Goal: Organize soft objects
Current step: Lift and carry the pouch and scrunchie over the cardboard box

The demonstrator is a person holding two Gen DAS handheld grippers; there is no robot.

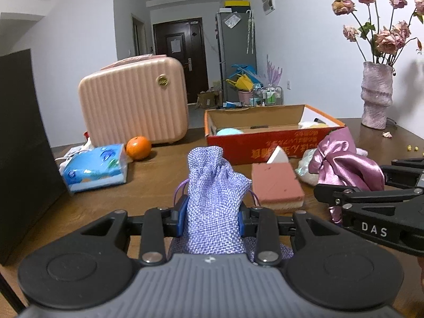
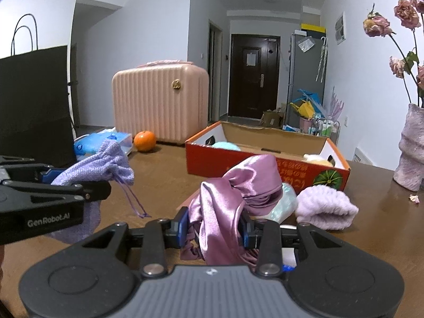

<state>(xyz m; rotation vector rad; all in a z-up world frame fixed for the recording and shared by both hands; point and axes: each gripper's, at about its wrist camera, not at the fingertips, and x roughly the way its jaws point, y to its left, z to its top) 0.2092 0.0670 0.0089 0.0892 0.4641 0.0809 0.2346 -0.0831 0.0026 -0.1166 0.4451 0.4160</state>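
My left gripper (image 1: 211, 218) is shut on a lilac woven drawstring pouch (image 1: 212, 185), held upright above the wooden table (image 1: 148, 185). The same pouch (image 2: 106, 164) shows at the left of the right wrist view, clamped in the left gripper (image 2: 62, 176). My right gripper (image 2: 215, 229) is shut on a shiny pink satin cloth (image 2: 233, 193), which also appears at the right of the left wrist view (image 1: 341, 161). Beyond both stands an open red cardboard box (image 1: 265, 143) (image 2: 265, 164) holding a pale blue soft item (image 2: 225, 145) and a yellow-white one (image 2: 316, 157).
A pink sponge block (image 1: 275, 185) lies before the box. A lilac fluffy item (image 2: 326, 206) and an iridescent bag (image 2: 285, 206) lie near the satin. A tissue pack (image 1: 95, 167), orange (image 1: 138, 147), pink suitcase (image 1: 132, 100), black bag (image 1: 23, 145) and vase (image 1: 376, 95) stand around.
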